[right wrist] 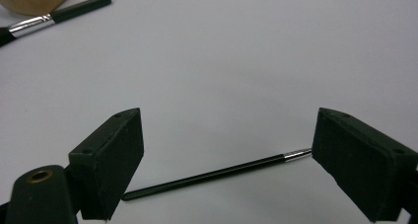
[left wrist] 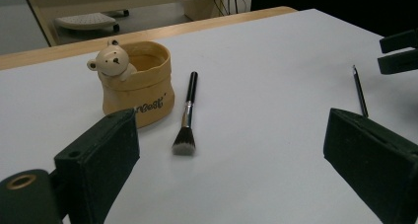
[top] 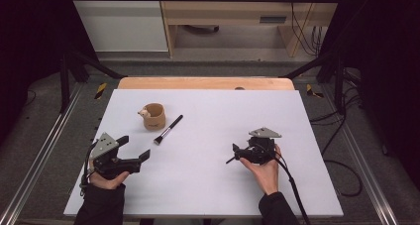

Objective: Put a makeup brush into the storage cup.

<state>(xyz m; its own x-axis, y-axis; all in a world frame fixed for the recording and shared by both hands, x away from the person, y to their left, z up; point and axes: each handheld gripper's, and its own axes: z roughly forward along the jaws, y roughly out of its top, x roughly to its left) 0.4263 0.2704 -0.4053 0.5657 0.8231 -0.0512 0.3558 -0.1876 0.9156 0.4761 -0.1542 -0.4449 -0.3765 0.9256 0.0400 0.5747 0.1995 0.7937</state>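
A tan pot (top: 153,117) with a small bear figure on its rim stands on the white table, left of centre. A black-handled makeup brush (top: 168,129) lies just right of it, bristles toward me. In the left gripper view the pot (left wrist: 138,83) and brush (left wrist: 186,115) lie ahead of my open left gripper (left wrist: 231,155), well apart from it. A thin black stick with a silver tip (right wrist: 217,174) lies flat on the table between the jaws of my open right gripper (right wrist: 226,130); its silver end reaches the right jaw. From above, the left gripper (top: 134,147) and right gripper (top: 234,153) are both held low.
The white board (top: 208,185) covers a wooden table whose far edge (top: 205,83) shows beyond it. Metal rails run along both sides, and cables lie on the floor at the right (top: 341,131). The thin stick (left wrist: 360,91) and the right gripper's jaws (left wrist: 399,51) appear in the left gripper view.
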